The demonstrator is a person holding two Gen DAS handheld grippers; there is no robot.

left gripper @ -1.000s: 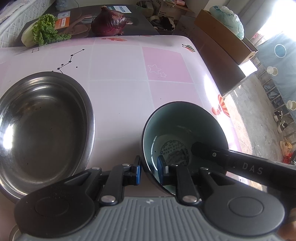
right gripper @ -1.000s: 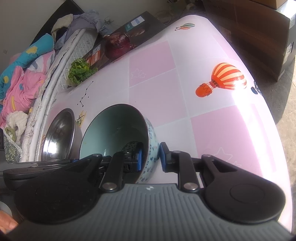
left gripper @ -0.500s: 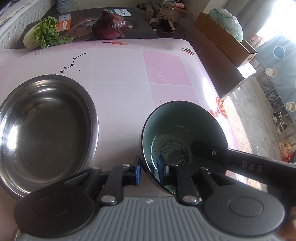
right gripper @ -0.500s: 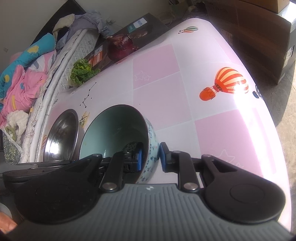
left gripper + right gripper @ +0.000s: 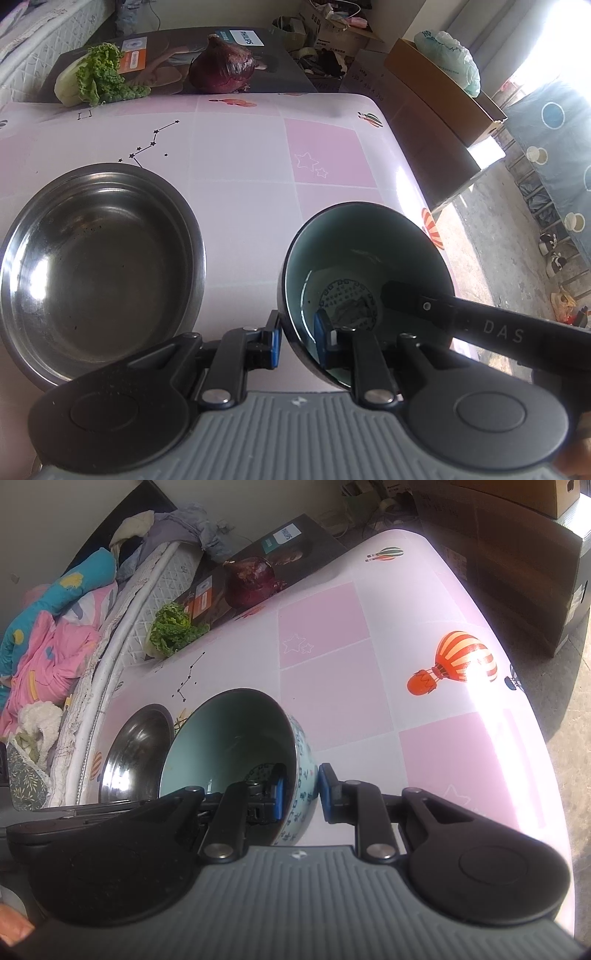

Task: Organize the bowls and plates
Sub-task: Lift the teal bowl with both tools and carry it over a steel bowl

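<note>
- Bowl [image 5: 364, 258] (pale green inside, blue pattern outside) is clamped at its rim by both grippers, one pad inside & one outside each.
- L gripper [image 5: 297, 341] is clenched on the bowl's near-left rim; R gripper [image 5: 300, 792] is clenched on its right wall.
- Bowl is seen tilted, just beside the steel basin [image 5: 96, 269], to its right, not touching; whether it's lifted off the cloth [image 5: 236, 155] can't be told.
- Basin is seen empty on the cloth.
- Lettuce [image 5: 98, 79] & red onion [image 5: 223, 66] are seen well beyond the basin, at the far edge.
</note>
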